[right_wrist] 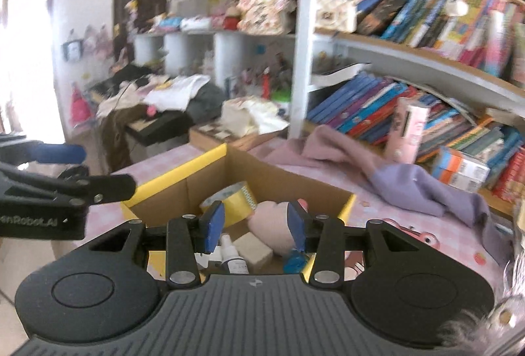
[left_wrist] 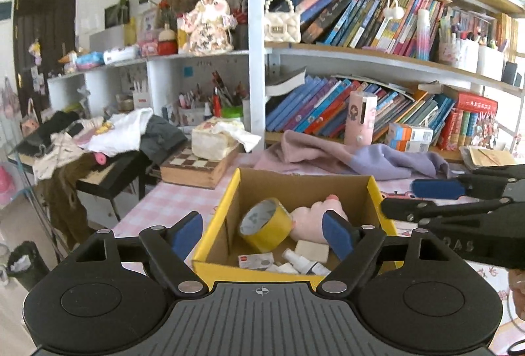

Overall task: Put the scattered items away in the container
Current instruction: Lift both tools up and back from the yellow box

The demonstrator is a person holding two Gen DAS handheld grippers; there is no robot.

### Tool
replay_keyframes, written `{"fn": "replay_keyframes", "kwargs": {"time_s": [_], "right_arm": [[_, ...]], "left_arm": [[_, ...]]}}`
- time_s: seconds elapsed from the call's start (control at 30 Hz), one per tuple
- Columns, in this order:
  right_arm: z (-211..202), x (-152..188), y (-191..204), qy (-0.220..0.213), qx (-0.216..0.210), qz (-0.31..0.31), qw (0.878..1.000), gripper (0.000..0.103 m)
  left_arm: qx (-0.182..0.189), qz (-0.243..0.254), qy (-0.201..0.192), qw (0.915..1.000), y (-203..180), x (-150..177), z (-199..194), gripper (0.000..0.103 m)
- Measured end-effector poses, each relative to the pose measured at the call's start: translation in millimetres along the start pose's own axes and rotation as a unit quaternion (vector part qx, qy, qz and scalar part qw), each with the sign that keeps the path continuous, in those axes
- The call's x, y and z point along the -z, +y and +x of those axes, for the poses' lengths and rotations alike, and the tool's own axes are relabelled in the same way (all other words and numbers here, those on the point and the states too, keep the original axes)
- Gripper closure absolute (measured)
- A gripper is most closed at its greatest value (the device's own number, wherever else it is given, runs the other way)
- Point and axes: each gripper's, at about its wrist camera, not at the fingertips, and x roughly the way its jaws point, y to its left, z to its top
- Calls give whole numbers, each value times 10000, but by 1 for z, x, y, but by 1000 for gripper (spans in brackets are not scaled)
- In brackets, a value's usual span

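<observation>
A yellow-rimmed cardboard box (left_wrist: pixel 229 201) (right_wrist: pixel 170 178) stands on the pink checked tablecloth. Inside lie a yellow tape roll (left_wrist: pixel 265 224) (right_wrist: pixel 229 198), a pink plush toy (left_wrist: pixel 315 218) (right_wrist: pixel 272 224), a beige block (left_wrist: pixel 311 251) (right_wrist: pixel 257 249), a small white spray bottle (left_wrist: pixel 300 261) (right_wrist: pixel 231 257) and a small card box (left_wrist: pixel 256 260). My left gripper (left_wrist: pixel 261 236) is open and empty above the box's near edge. My right gripper (right_wrist: pixel 256 224) is open and empty over the box; a blue wrapped item (right_wrist: pixel 295 261) lies below its right finger. Each gripper shows in the other's view: the right one (left_wrist: pixel 426 198), the left one (right_wrist: pixel 72 169).
A pink and purple cloth (left_wrist: pixel 344 156) (right_wrist: pixel 410 172) lies behind the box. A pink cylinder (left_wrist: pixel 361 116) and an orange-blue carton (left_wrist: pixel 408 136) stand by the bookshelf. A chessboard box (left_wrist: pixel 200 165) with a beige pouch sits at back left. Clothes pile on a side table (left_wrist: pixel 98 139).
</observation>
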Motion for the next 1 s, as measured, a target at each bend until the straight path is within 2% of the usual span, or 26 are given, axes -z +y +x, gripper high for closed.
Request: {"fn": "replay_keyframes", "kwargs": {"time_s": [0.07, 0.17, 0.4, 0.57, 0.7, 0.87, 1.0], "right_arm": [[-14, 8, 4, -213, 300, 141, 9992, 51], [-35, 20, 10, -432, 608, 273, 9968, 50], [-78, 46, 24, -575, 1064, 488, 9915, 48], [-107, 72, 35, -517, 1411, 560, 9870, 44], [-129, 94, 41, -374, 1721, 666, 9821, 41], [-147, 115, 43, -117, 2050, 836, 9751, 40], [-154, 124, 44, 36, 2180, 871, 9721, 34]], "left_arm": [[-116, 67, -119, 9998, 0, 7, -10, 15], [-141, 103, -218, 9996, 2, 17, -26, 14], [94, 234, -253, 9994, -2, 39, -60, 11], [247, 293, -235, 9990, -8, 59, -76, 9], [425, 348, -36, 9985, -15, 73, -80, 9], [617, 511, 113, 9967, -27, 78, -85, 9], [695, 617, 197, 9955, -34, 82, -87, 7]]}}
